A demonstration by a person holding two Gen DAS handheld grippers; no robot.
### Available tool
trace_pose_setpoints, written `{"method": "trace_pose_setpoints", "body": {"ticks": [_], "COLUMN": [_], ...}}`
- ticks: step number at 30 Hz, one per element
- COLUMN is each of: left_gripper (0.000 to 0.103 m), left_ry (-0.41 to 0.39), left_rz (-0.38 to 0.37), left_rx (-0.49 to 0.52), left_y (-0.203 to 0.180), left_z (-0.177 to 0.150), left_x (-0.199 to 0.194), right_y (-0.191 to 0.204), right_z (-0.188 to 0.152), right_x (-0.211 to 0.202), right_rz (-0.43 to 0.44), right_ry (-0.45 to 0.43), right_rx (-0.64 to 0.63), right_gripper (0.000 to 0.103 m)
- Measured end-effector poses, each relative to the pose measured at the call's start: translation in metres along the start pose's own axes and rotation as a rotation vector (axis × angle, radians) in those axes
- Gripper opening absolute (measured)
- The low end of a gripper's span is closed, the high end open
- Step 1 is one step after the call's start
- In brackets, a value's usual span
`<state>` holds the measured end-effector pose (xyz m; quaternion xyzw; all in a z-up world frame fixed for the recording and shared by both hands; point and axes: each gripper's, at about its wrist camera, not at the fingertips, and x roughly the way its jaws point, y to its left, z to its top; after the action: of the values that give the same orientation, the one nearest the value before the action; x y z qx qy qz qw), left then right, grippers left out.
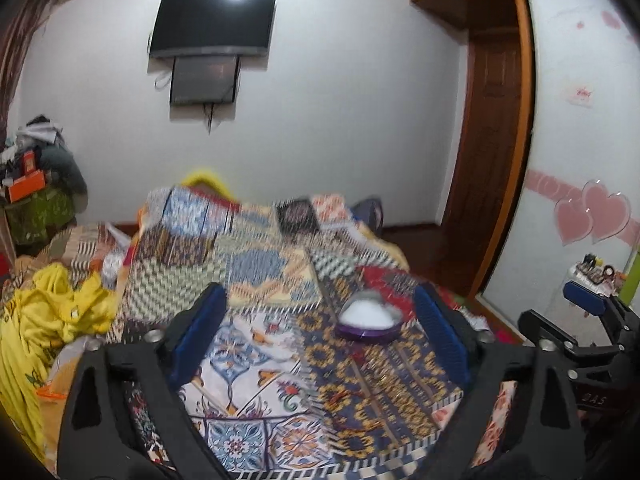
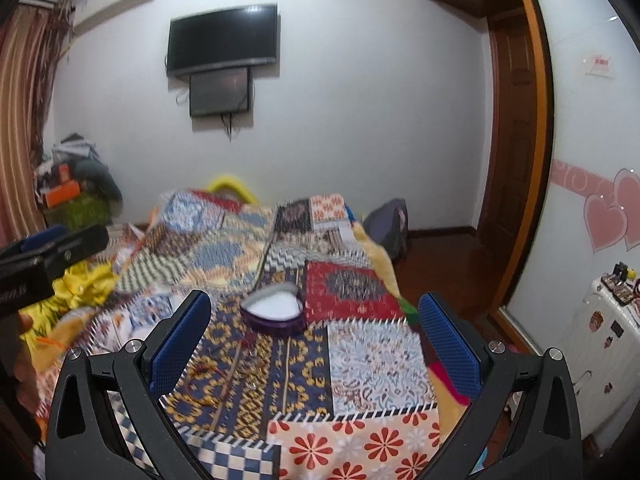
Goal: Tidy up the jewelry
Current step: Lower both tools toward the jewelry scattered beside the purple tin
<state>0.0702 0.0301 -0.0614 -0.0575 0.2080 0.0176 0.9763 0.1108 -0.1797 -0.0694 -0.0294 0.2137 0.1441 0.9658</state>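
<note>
Both grippers hover above the bed (image 2: 376,364), held side by side and looking along its patchwork quilt. The left gripper (image 1: 320,344) has its jaws wide apart and holds nothing; the right gripper (image 2: 316,344) is the same, jaws spread and empty.

The task's thing, a heart-shaped box (image 2: 274,314) with a purple wall and a white lining, sits open on the quilt ahead of both grippers, nearer the right side of the bed. It looks empty, though blur makes that hard to be sure of. On the near side of the box, thin chains (image 2: 224,376) with gold and reddish glints lie loose on the blue-and-yellow patch; how many pieces there are cannot be told.

Risks, as I judge them: the chains are fine and nearly lost against the busy pattern, so wide pads could close on quilt fabric instead, or catch only one loop and drag a tangle. The bedding is soft, so pressing down may sink the piece or tip the light box. Both views are smeared, suggesting motion; a hurried approach could knock the box aside.
</note>
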Motion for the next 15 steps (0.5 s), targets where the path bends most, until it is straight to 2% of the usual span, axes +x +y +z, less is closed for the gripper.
{"method": "trace_pose_setpoints", "body": {"ticks": [3,7,9,11,15], "left_gripper": [0.076,0.066,0.056,0.049,0.043], "left_ry": [0.093,0.194,0.243,0.308,0.388], "left_rz": [0.005,0.01,-0.008,-0.03,-0.076], "left_rx": [-0.006,0.016,0.018,0.018,0.019], "left_y": [0.008,0.011,0.013,0.016,0.017], "left_z": [-0.012,-0.03,-0.038,-0.049,-0.064], "left_x": [0.027,0.058,0.07,0.083,0.1], "right_y": [-0.003,-0.002,-0.002,-0.001,0.002], "right_z": [-0.01,-0.023,-0.029,-0.036,-0.05], "right_x": [0.017,0.038,0.049,0.059,0.077], "right_rz": [0.011,0.033,0.055,0.084,0.153], "right_ry": [0.053,0.129,0.173,0.209,0.288], "right_rx": [0.009,-0.008,-0.014,-0.015,-0.009], "right_gripper": [0.099,0.083,0.075,0.062,0.047]}}
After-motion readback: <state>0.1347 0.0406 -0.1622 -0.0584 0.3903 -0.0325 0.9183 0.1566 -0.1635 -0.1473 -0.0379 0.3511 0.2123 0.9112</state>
